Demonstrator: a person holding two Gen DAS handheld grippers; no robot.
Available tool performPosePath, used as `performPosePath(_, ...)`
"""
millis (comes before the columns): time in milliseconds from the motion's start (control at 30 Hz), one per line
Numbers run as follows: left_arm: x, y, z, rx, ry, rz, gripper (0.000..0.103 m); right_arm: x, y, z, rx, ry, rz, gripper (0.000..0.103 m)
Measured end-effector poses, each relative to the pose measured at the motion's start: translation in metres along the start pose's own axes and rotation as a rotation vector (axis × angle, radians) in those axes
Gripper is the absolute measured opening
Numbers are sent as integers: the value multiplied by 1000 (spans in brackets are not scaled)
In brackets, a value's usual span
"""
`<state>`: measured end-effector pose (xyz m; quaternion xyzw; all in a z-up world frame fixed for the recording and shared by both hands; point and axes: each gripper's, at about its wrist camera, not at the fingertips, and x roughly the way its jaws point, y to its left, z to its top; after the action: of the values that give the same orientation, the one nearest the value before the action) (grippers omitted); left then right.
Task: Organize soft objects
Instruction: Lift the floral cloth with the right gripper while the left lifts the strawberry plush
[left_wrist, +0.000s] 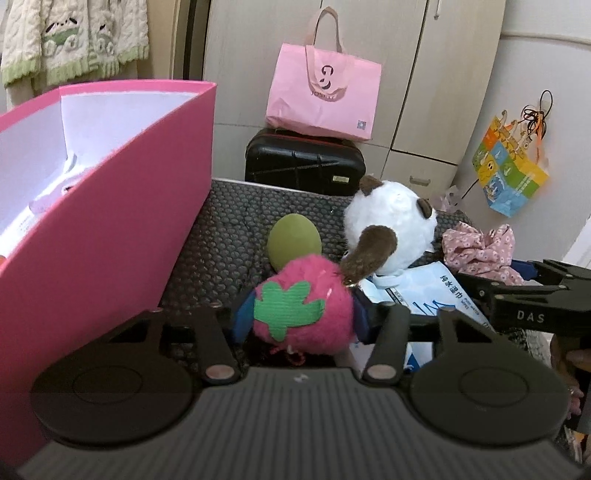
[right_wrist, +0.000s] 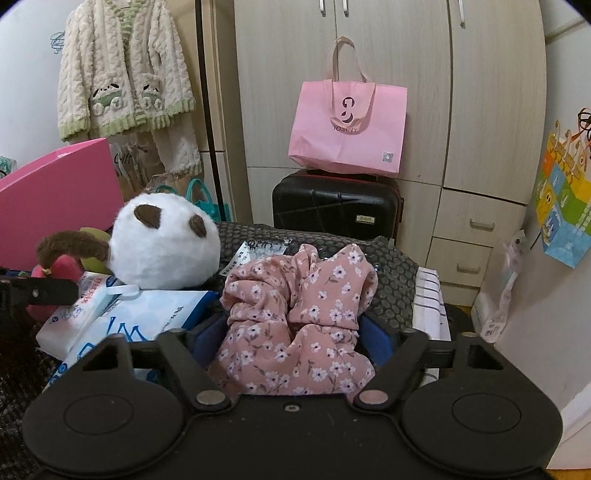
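Fuzzy pink strawberry plush (left_wrist: 303, 306) with a flat felt-like green leaf; fluffy white panda plush (right_wrist: 164, 245); thin floral cloth (right_wrist: 295, 325), crumpled; glossy plastic wipes pack (right_wrist: 125, 321); matt pink cardboard box (left_wrist: 92, 236); matt black plastic grippers.

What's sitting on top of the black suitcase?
A pink tote bag stands on the black suitcase, leaning against the wardrobe. The bag's contents and the lid beneath it are hidden.
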<state>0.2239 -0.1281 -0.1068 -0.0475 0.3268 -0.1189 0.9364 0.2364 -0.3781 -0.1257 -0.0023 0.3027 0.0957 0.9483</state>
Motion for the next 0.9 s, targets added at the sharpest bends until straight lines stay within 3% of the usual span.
performPosePath(200, -9, 1, -1, 1, -16, -10, 47, -6, 10, 0, -34, -11, -56, 33)
performPosePath(300, -19, 0, -3, 10, -22, -19, 47, -14, 12, 0, -19, -6, -29, 26)
performPosePath(467, -34, -1, -4, 24, -28, -42, 47, -33, 20, -4, -34, -17, -52, 25)
performPosePath(567, -40, -10, -2, 119, 0, -87, 47, -49, 24, -6, -44, -23, -73, 25)
performPosePath(700, -58, -18, -3, 189, -32, -119, 47, -74, 31, -14, -45, -36, -110, 25)
performPosePath(900, -88, -20, -9, 218, -56, -164, 47, -106, 45, -26, -39, -37, -124, 25)
